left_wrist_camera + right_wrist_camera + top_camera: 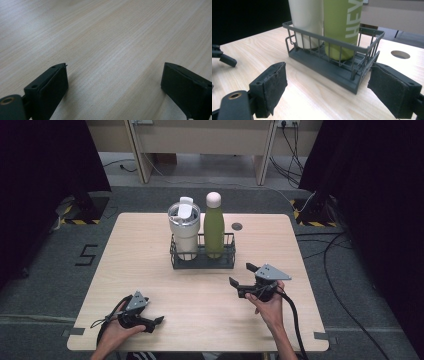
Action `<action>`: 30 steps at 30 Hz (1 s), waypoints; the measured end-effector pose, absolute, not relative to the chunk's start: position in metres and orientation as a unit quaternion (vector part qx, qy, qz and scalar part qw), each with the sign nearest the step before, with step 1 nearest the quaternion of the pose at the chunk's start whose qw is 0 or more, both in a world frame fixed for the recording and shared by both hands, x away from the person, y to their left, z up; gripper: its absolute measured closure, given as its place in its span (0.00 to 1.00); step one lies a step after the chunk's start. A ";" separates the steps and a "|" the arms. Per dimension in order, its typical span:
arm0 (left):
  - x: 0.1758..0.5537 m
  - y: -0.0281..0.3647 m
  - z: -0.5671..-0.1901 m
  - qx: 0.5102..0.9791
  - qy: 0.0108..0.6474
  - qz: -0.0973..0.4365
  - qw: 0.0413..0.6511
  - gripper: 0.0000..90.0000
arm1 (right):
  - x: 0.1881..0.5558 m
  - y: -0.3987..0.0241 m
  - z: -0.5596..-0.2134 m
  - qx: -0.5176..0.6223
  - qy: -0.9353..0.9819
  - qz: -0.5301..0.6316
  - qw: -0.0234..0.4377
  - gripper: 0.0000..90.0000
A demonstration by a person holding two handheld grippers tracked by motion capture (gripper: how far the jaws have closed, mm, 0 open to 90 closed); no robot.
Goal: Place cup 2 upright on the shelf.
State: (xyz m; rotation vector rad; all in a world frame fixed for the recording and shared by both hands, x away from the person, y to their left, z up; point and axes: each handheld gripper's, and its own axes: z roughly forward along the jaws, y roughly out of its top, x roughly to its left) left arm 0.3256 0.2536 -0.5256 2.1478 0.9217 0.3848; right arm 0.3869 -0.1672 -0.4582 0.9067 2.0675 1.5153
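While sat upright in the dark grey wire rack (202, 261), cream tumbler (184, 231) on the left and matte green bottle (214, 227) with a rounded pale cap on the right, side by side and about touching. Rack placed mid-table, slightly toward the far edge; thin vertical bars, solid slatted base. Tumbler topped with a clear lid and a white flip tab. White lettering down the bottle's side, up close in the right gripper view.

Right gripper (243, 276) held near and right of the rack, jaws spread apart with nothing between them, fuzzy worn black pads aimed at the rack's corner. Left gripper (160, 320) low by the near left edge, also gaping wide, gripping nothing, just bare wood grain past its jaws.

Pale light-wood table (150, 270), rounded corners, small round hole (237, 226) on the far right. Grey carpet underneath, black curtains either side, cables trailing on the right, yellow-black hazard tape at the stand feet.
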 end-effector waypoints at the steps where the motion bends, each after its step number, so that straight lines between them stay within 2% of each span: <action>1: 0.326 0.254 -0.526 0.840 0.361 0.150 0.377 0.07 | 0.386 -0.168 -0.459 0.326 0.745 0.543 0.210 0.17; 30: 0.326 0.254 -0.526 0.840 0.361 0.150 0.377 0.07 | 0.358 -0.177 -0.486 0.336 0.761 0.522 0.188 0.17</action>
